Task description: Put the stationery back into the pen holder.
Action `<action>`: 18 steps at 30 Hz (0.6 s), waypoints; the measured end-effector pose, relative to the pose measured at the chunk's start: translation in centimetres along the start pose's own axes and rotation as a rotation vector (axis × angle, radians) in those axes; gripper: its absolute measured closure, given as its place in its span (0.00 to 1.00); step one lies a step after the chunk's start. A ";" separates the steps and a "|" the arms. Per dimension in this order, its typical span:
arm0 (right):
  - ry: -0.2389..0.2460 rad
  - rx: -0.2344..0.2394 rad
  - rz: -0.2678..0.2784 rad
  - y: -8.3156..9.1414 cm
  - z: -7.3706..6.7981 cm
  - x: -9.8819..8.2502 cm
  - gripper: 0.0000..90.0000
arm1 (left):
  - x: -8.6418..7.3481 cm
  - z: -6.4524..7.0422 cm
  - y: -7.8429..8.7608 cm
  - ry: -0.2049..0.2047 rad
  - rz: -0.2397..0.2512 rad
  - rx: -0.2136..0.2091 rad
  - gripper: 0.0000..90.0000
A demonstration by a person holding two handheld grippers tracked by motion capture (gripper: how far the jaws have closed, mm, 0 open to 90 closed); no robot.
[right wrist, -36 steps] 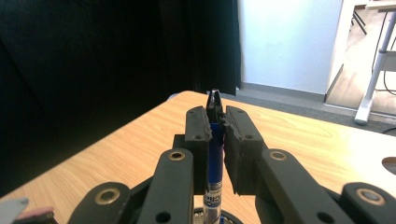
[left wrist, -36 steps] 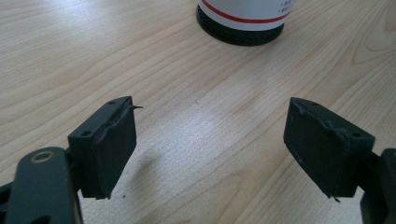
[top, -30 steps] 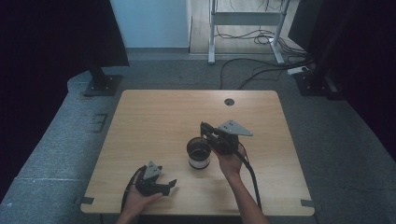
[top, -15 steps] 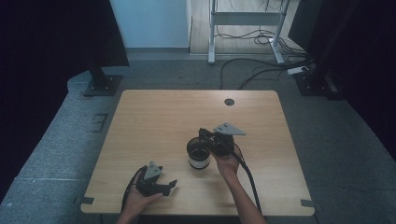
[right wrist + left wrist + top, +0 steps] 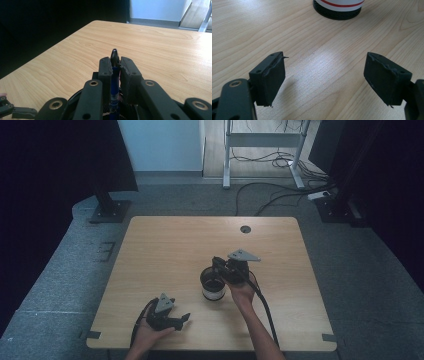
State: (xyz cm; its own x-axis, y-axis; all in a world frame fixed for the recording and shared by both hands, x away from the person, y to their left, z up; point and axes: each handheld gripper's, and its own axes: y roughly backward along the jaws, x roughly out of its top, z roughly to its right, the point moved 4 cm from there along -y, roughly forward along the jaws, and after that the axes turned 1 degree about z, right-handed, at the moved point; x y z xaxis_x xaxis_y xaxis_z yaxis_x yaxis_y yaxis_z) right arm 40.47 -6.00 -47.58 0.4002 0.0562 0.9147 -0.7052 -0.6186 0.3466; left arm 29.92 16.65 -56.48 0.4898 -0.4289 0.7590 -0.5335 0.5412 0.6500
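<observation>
The right hand-held gripper [image 5: 217, 267] sits just right of centre in the high view, above the rim of a black mesh pen cup [image 5: 212, 288] that stands upright on the bench [image 5: 170, 245]. In the right gripper view its jaws are drawn narrow and clamp a blue pen [image 5: 114, 77]. The pen runs upright between the pads, its dark tip pokes out just above the jaw tips, and its lower end goes down into the mesh cup [image 5: 75, 97] right beneath the right hand-held gripper [image 5: 115, 61].

The left hand-held gripper [image 5: 181, 319] lies low in the high view, near the bench's front edge and well apart from the cup. In the left gripper view the left hand-held gripper [image 5: 324, 77] has its jaws spread wide, with only bare wood between them. The cup's base [image 5: 338, 11], black with a white band and a red stripe, stands ahead at the top of that frame.

The bench is pale wood grain with a round cable hole [image 5: 245, 229] near its far edge. It stands on grey carpet [image 5: 350, 270]. At the top of the high view, cables [image 5: 270, 200] trail past a metal stand [image 5: 262, 140], and dark panels [image 5: 60, 160] fill the upper left and upper right.
</observation>
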 end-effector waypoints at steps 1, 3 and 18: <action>0.002 -0.001 0.000 0.0 0.0 0.0 0.86 | 0.0 0.0 0.0 0.000 0.000 -0.001 0.20; 0.003 -0.004 -0.007 -0.1 -0.1 -0.1 0.85 | 0.0 0.0 0.0 -0.001 -0.001 -0.001 0.20; 0.041 -0.016 -0.013 0.1 -0.5 -0.5 0.62 | 0.0 0.0 0.0 -0.001 0.000 -0.003 0.20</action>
State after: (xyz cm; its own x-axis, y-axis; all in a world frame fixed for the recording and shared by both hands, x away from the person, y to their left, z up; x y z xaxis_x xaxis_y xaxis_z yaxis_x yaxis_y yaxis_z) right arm 39.92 -5.69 -47.90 0.3854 0.0970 0.9176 -0.7095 -0.6047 0.3619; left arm 29.91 16.59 -56.49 0.4891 -0.4300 0.7589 -0.5314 0.5430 0.6502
